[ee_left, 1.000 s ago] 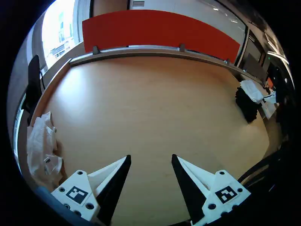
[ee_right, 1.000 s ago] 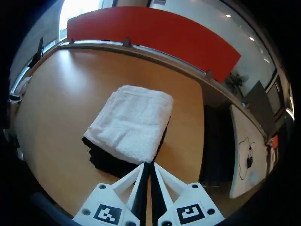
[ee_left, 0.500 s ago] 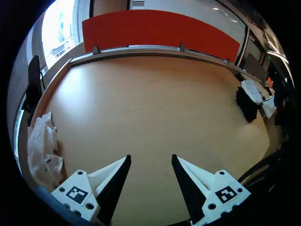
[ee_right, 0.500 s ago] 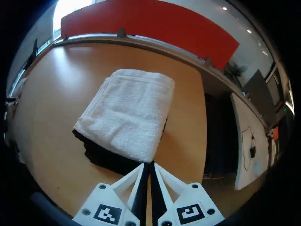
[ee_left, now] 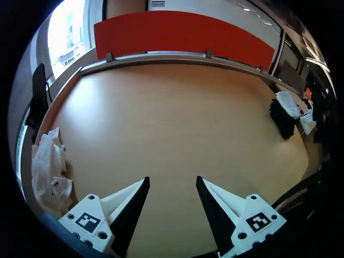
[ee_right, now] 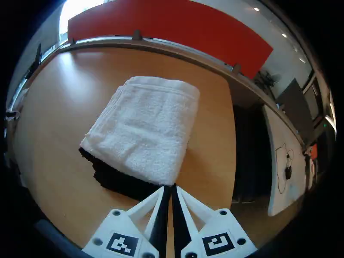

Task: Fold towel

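Right claw [ee_right: 170, 187]: fingers pressed together, tips at the near corner of the folded white towel [ee_right: 144, 127]; cannot tell if any cloth is pinched. Towel lies centre frame on a dark folded cloth [ee_right: 114, 178], on the counter [ee_right: 51, 112]. Left claw [ee_left: 172, 178]: spread wide, holding nothing, over the counter; crumpled white cloth [ee_left: 47, 167] lower left.

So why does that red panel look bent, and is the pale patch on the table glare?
Left gripper view: the fisheye lens bows the straight red panel; the window is blown out and throws a pale sheen on the table. Right gripper view: the same bowing, a sheen at the table's far left corner, and the towel is sharp.
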